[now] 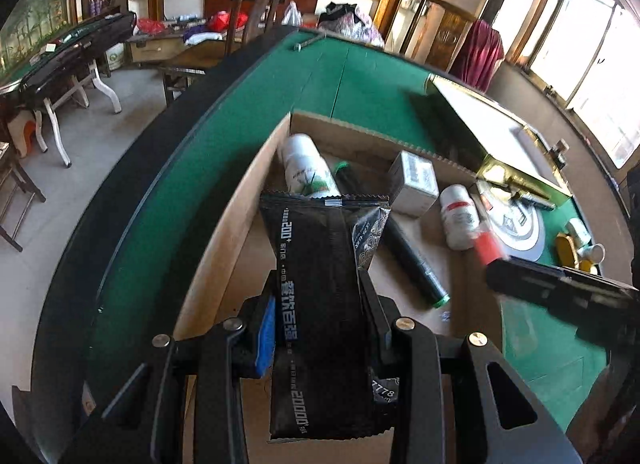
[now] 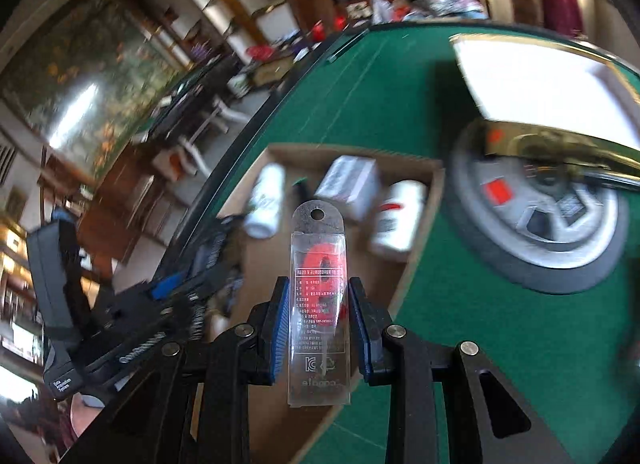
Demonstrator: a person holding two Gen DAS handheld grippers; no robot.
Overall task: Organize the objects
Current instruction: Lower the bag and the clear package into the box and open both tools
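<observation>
My left gripper (image 1: 320,296) is shut on a black snack packet (image 1: 320,304) and holds it over the open cardboard box (image 1: 240,199) on the green table. The box holds two white bottles (image 1: 308,171) (image 1: 458,219), a small white carton (image 1: 416,183) and a black tube with a green end (image 1: 416,264). My right gripper (image 2: 318,316) is shut on a clear blister pack with a red number candle (image 2: 320,296), above the box's near right edge (image 2: 404,284). It shows blurred at the right in the left wrist view (image 1: 560,292).
A gold-rimmed white tray (image 1: 492,131) and a round grey disc (image 2: 536,215) lie on the green table (image 1: 360,79) right of the box. Small gold and white items (image 1: 576,244) sit at the far right. Chairs and another table (image 1: 60,59) stand beyond the table's curved edge.
</observation>
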